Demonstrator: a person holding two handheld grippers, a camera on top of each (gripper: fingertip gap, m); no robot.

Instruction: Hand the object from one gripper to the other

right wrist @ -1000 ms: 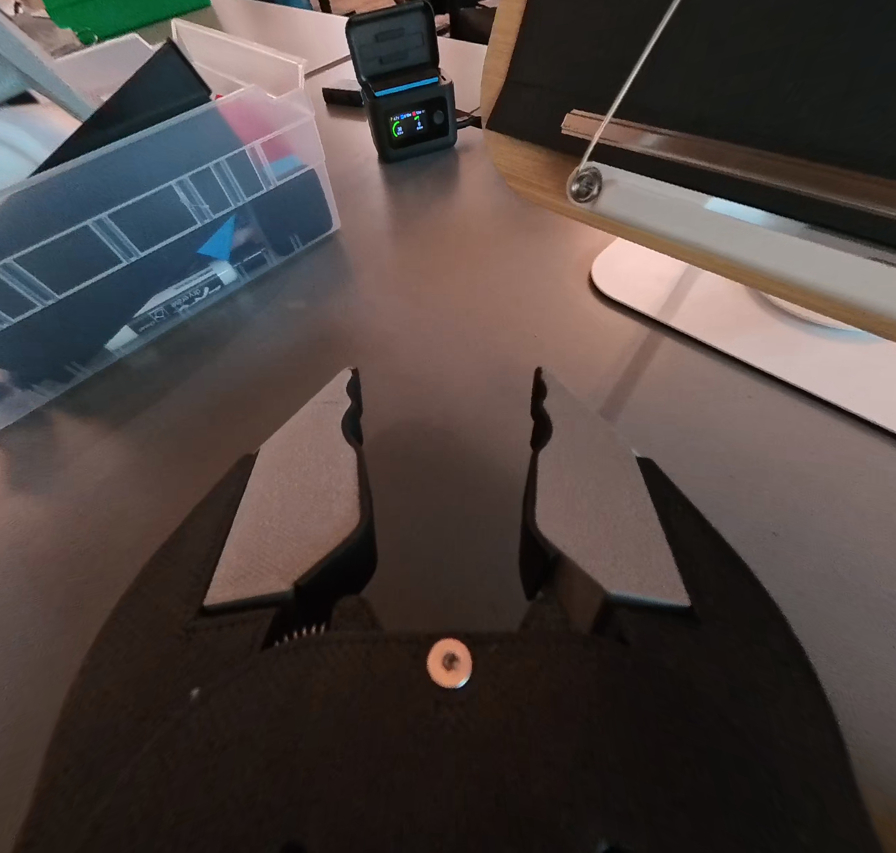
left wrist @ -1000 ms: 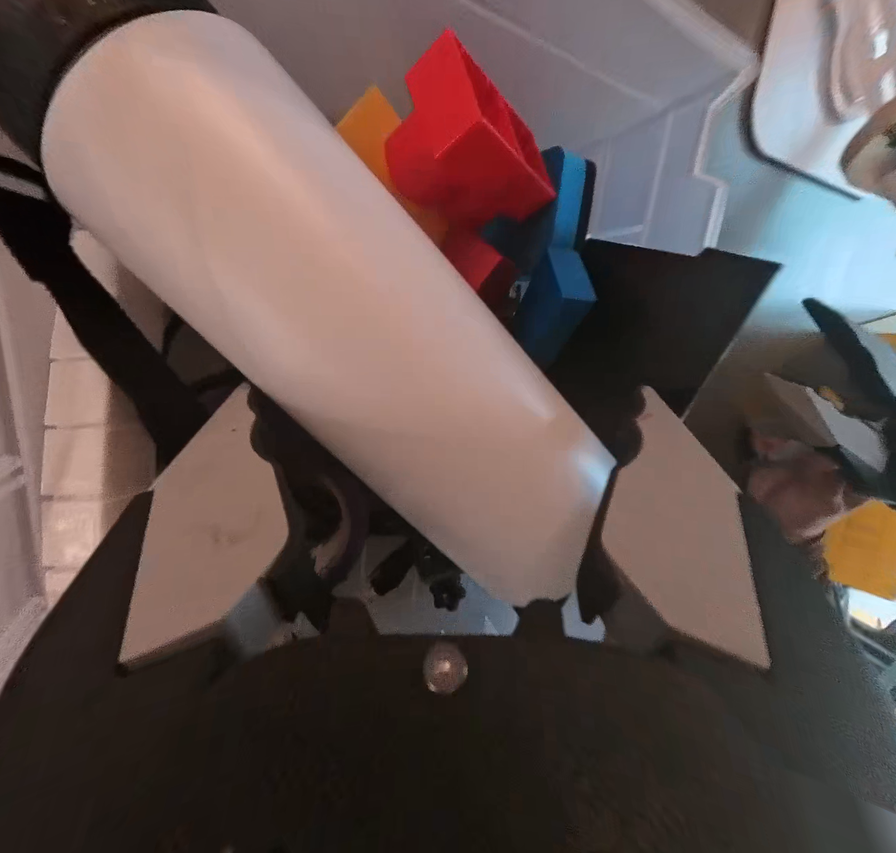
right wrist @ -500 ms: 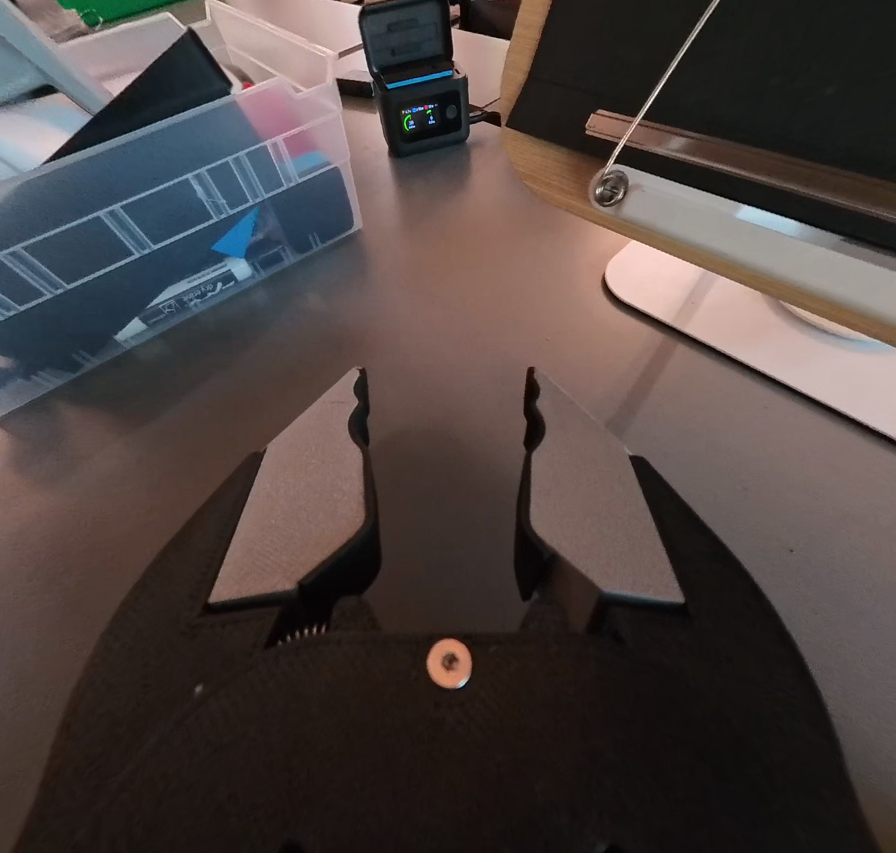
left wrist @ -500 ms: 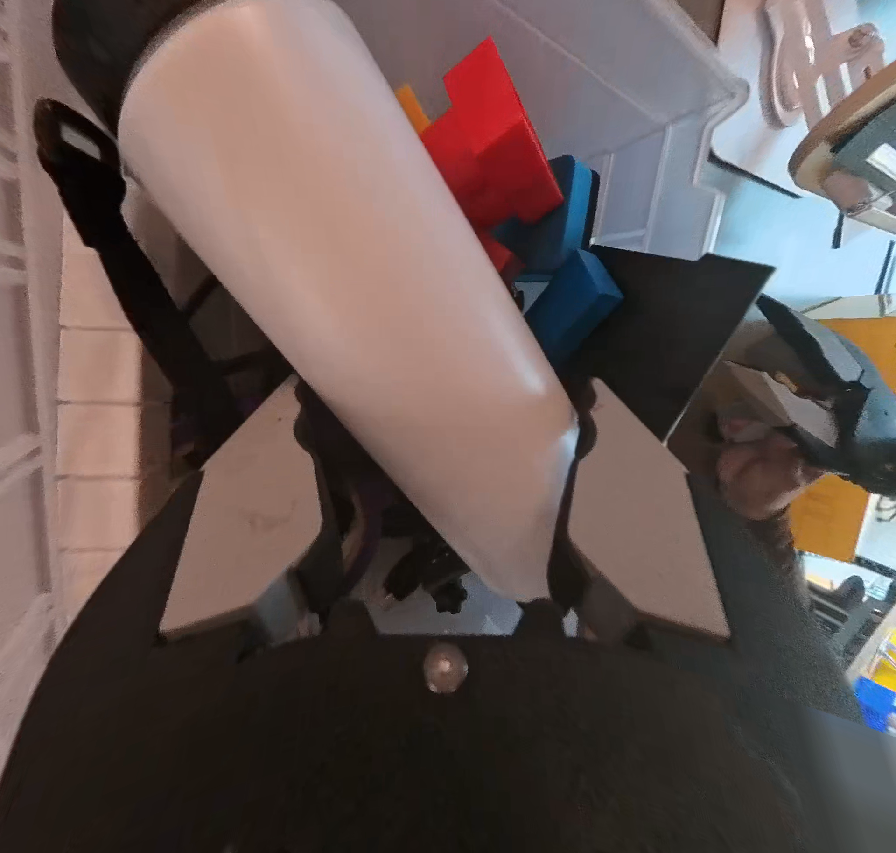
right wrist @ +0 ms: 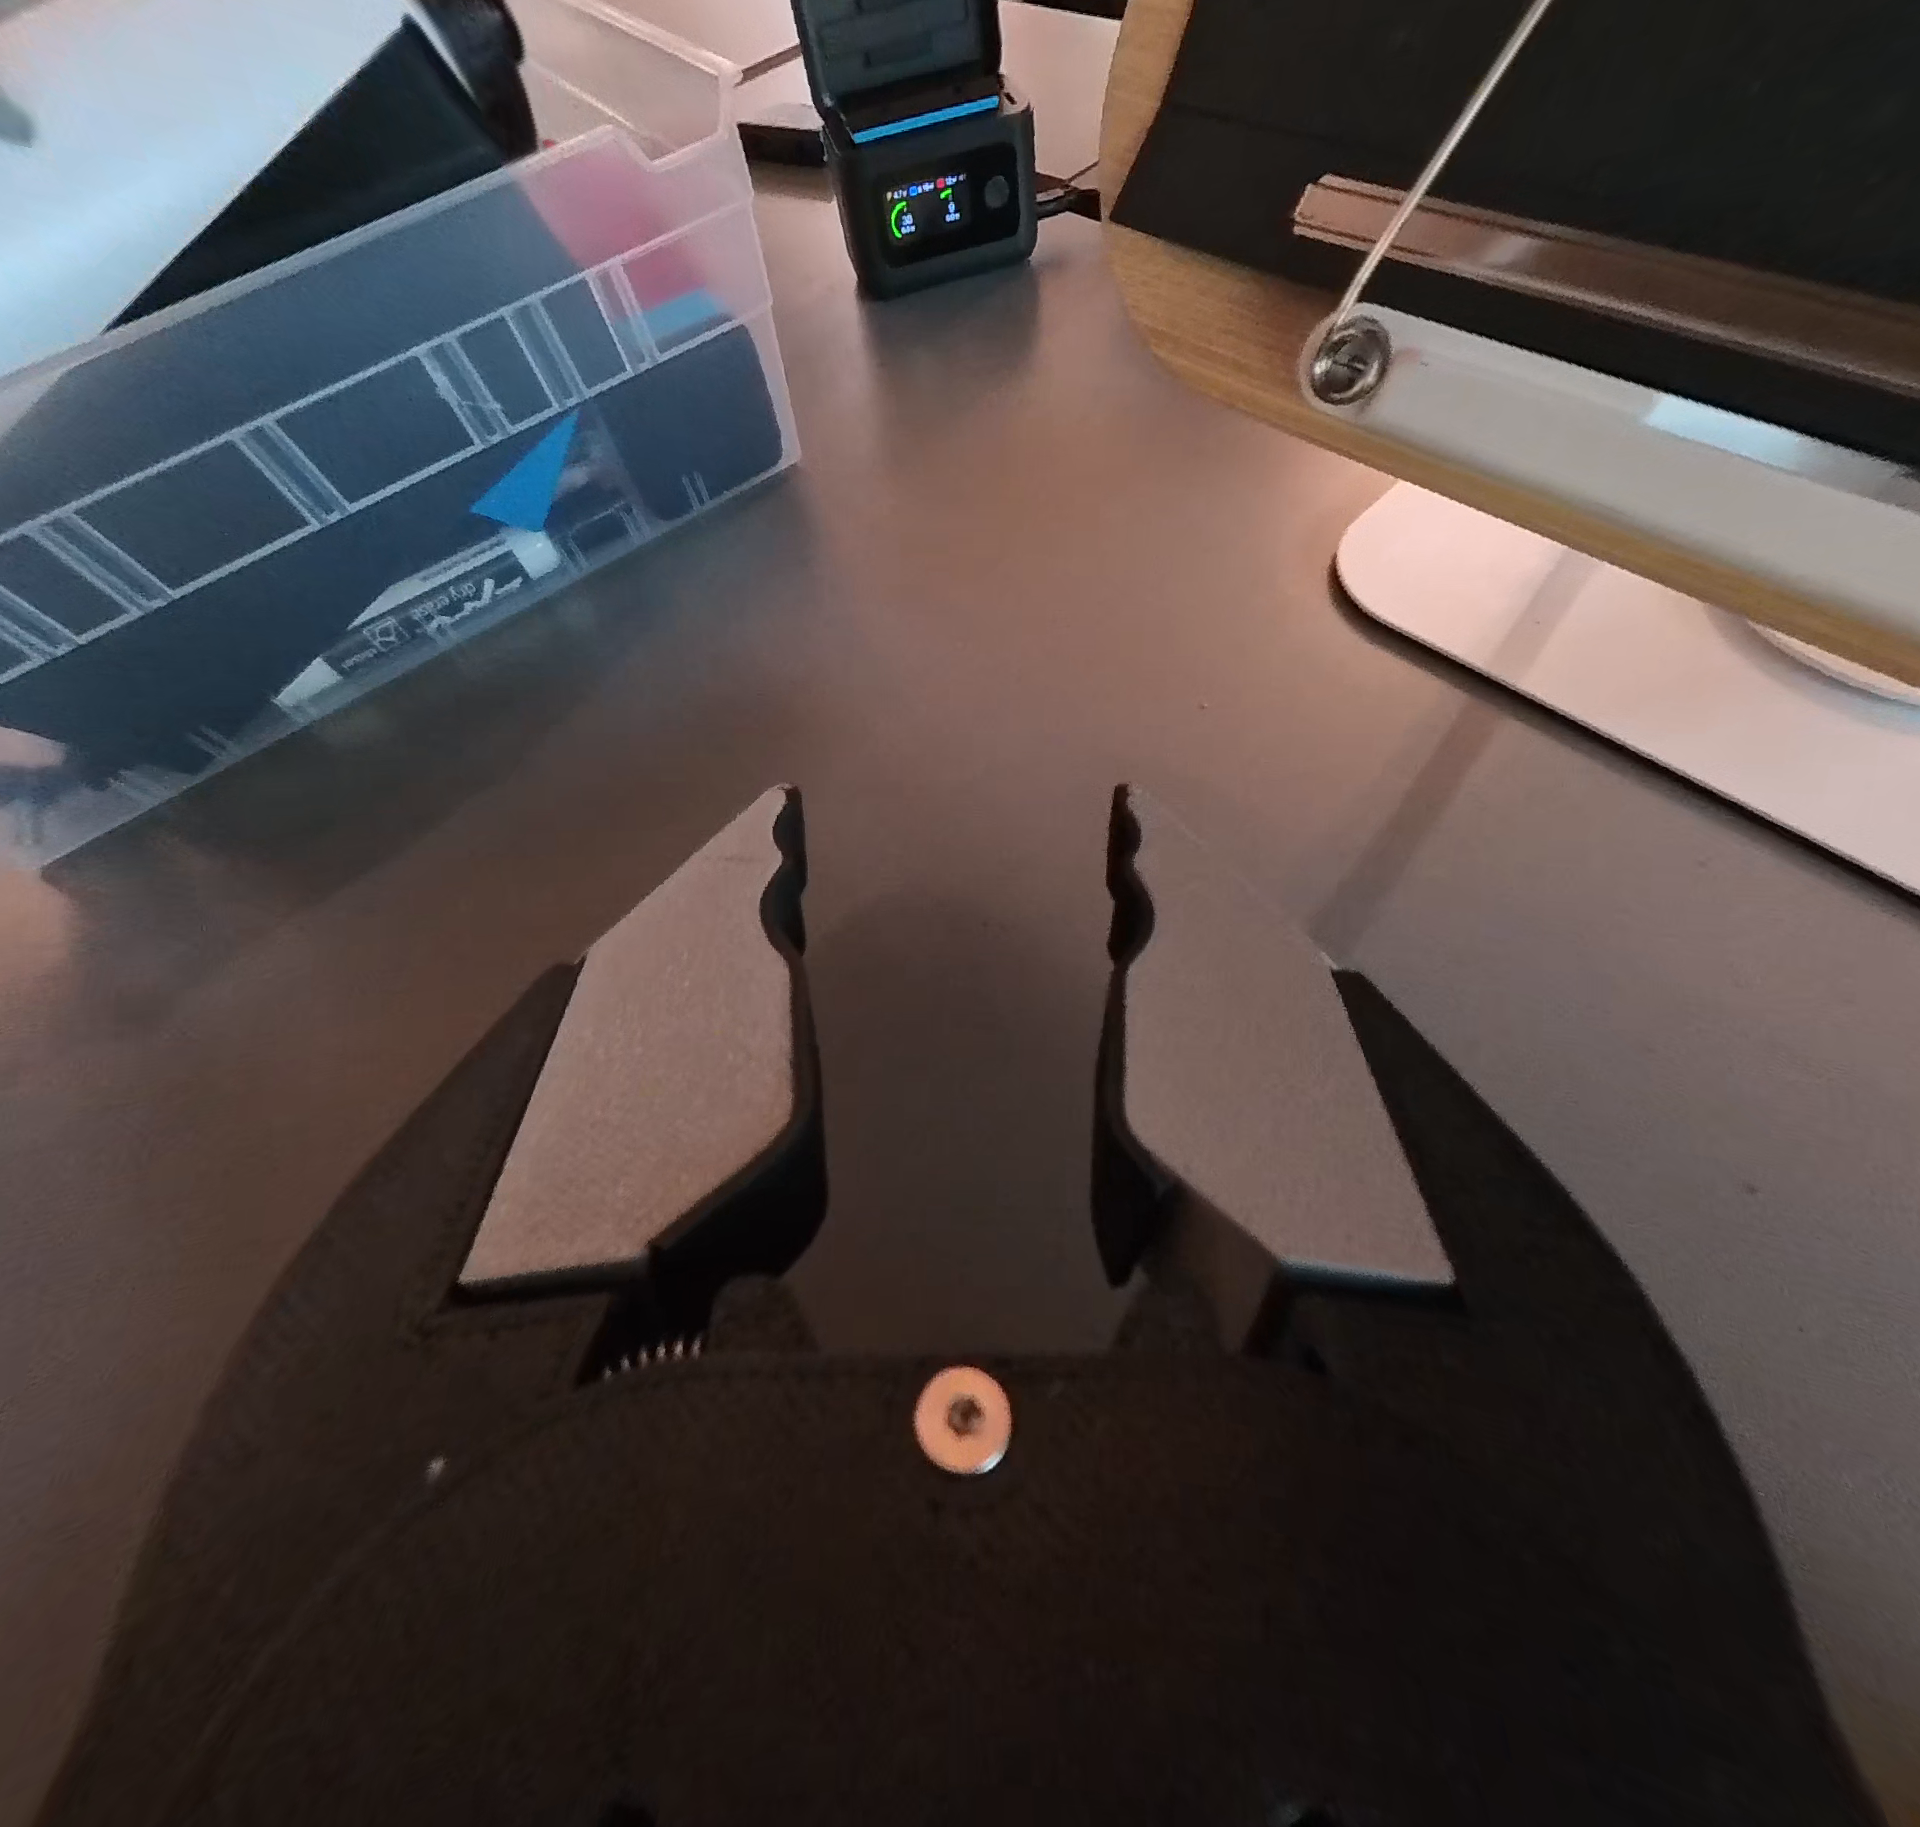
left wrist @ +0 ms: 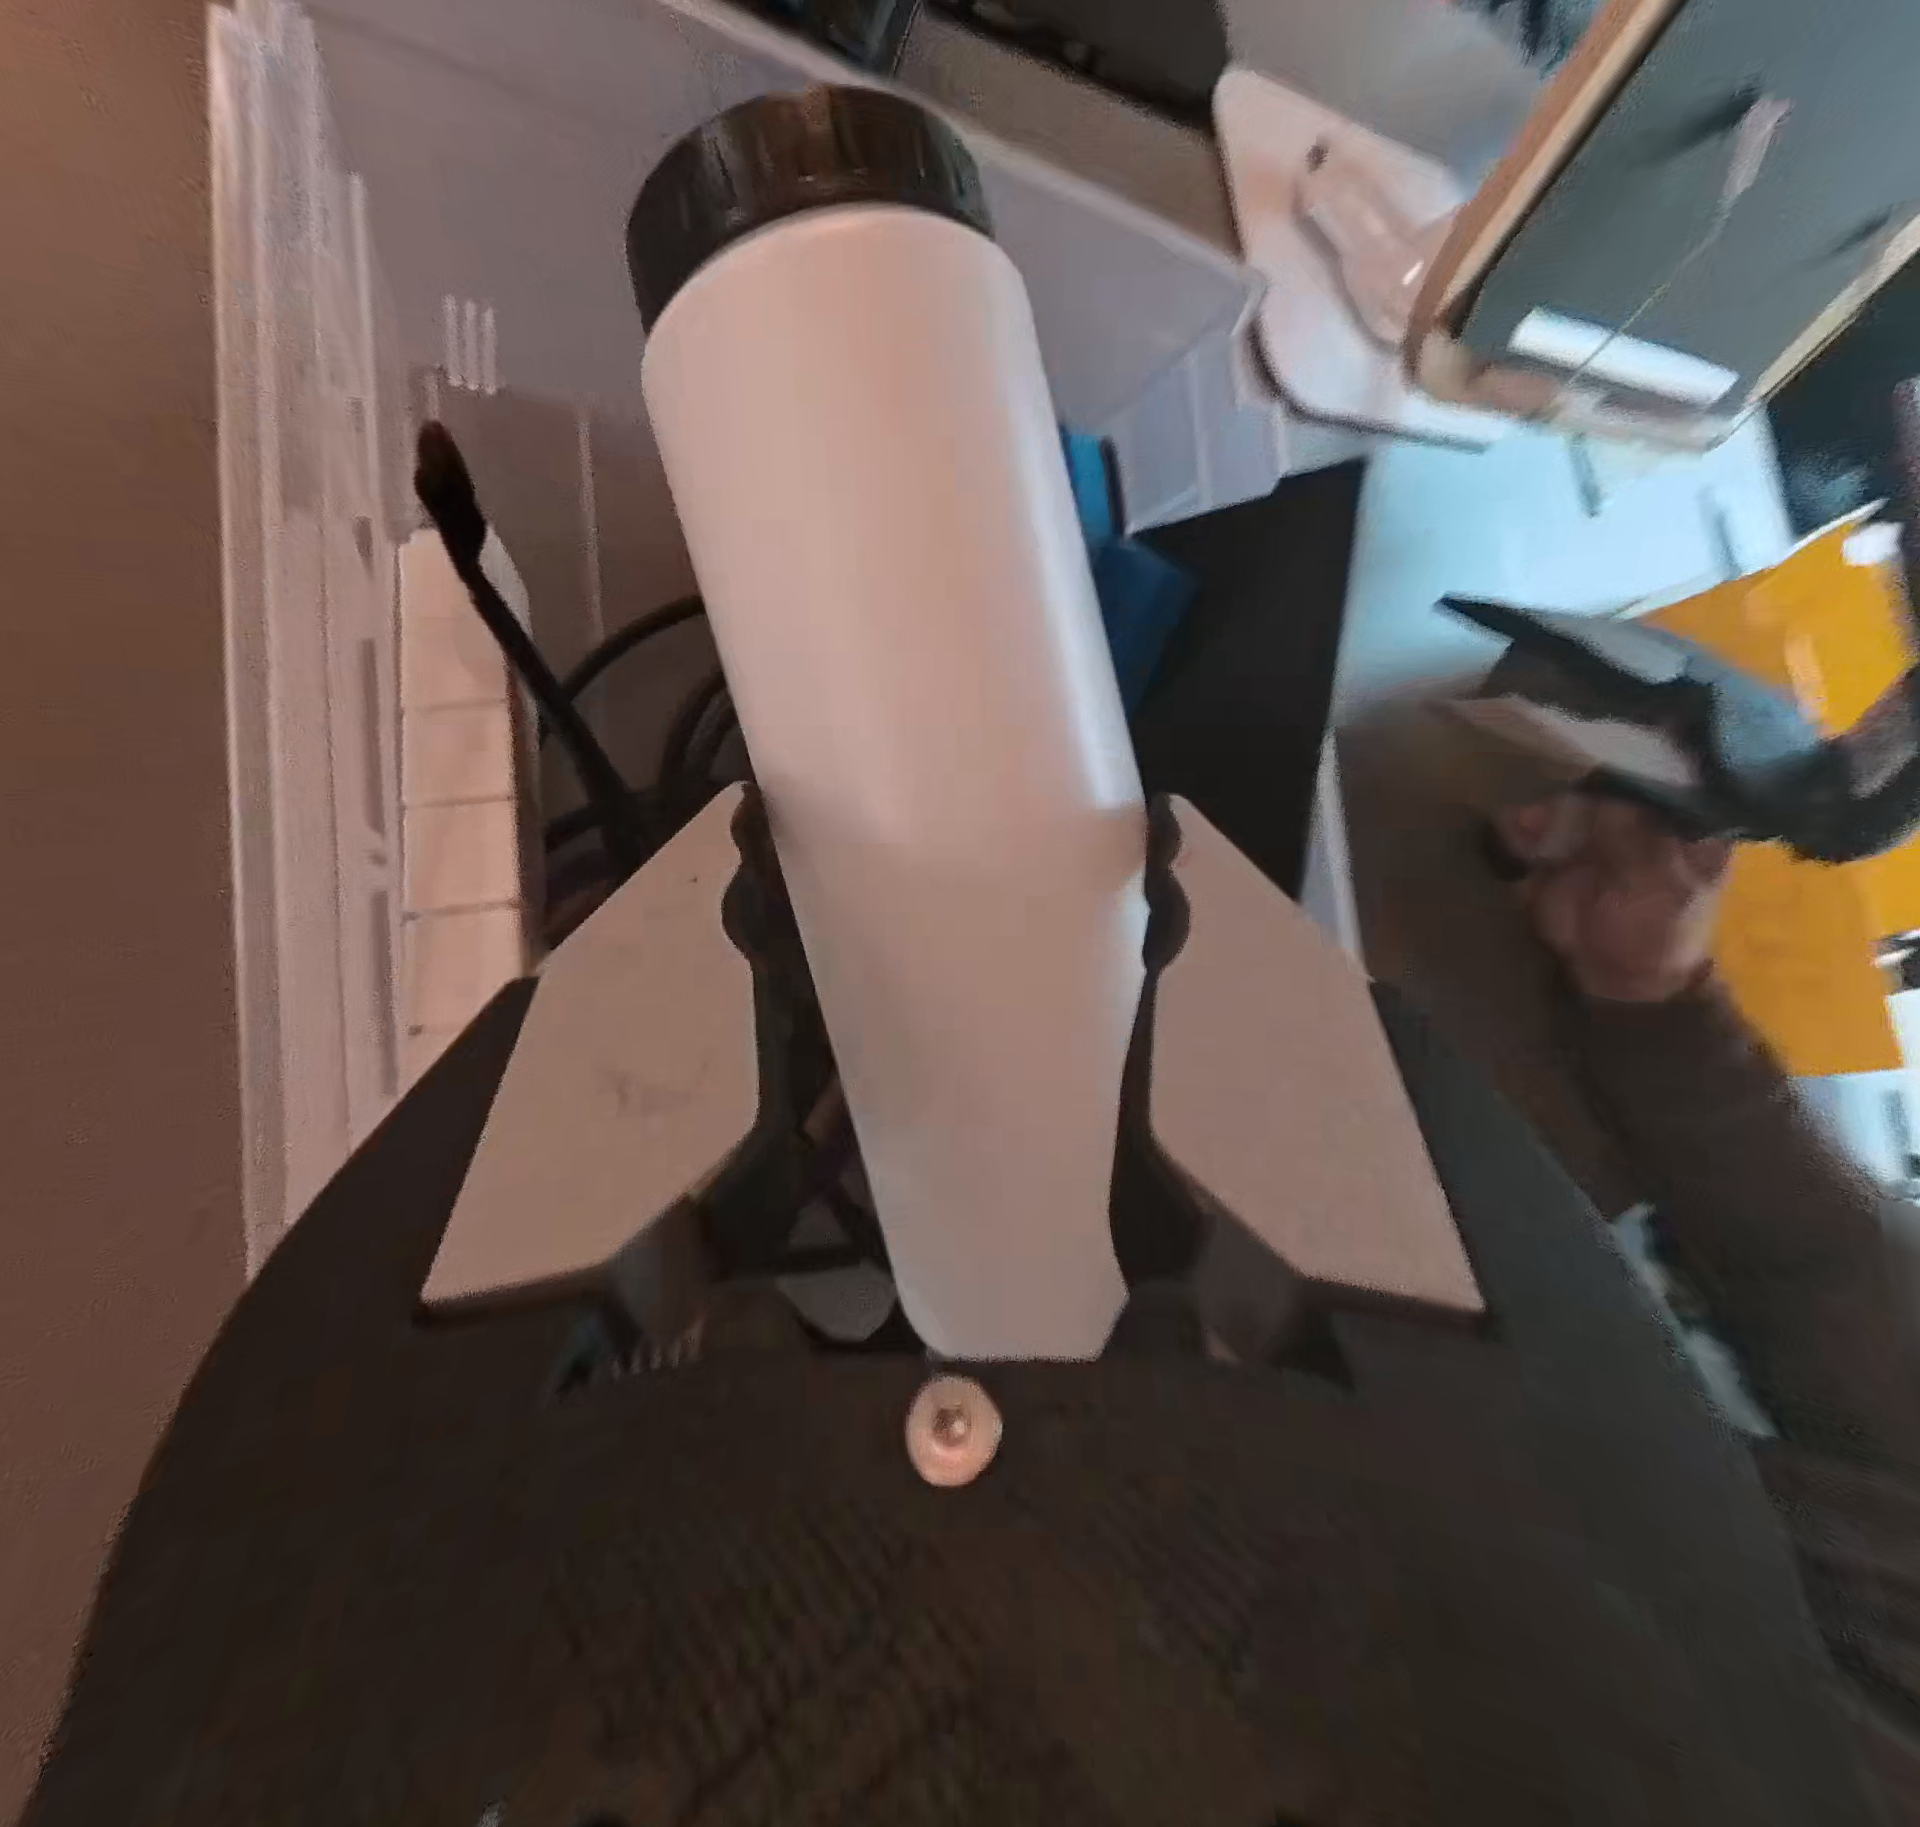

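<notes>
The left gripper point(left wrist: 951, 904) has its fingers pinching the lower body of a tall white plastic bottle with a black screw cap point(left wrist: 883, 634), which stands out along them, lifted over a clear plastic bin of mixed items point(right wrist: 416, 395). The right gripper point(right wrist: 956, 873) hangs low over the dark tabletop point(right wrist: 987, 634) with its fingers spread and nothing between them; in the left wrist view it shows off to the side, well apart from the bottle. So the step in hand looks like the carry toward the meeting point — the transfer itself is not yet begun. The next move calls for bringing the free cap end of the bottle between the spread fingers, and closing them before the left ones let go. Room is fair: bare tabletop lies ahead of the right gripper, but the bin sits on one side, a wood-edged black panel on a white base point(right wrist: 1558, 219) on the other, and a small dark case with a lit screen point(right wrist: 925, 167) toward the far edge.
</notes>
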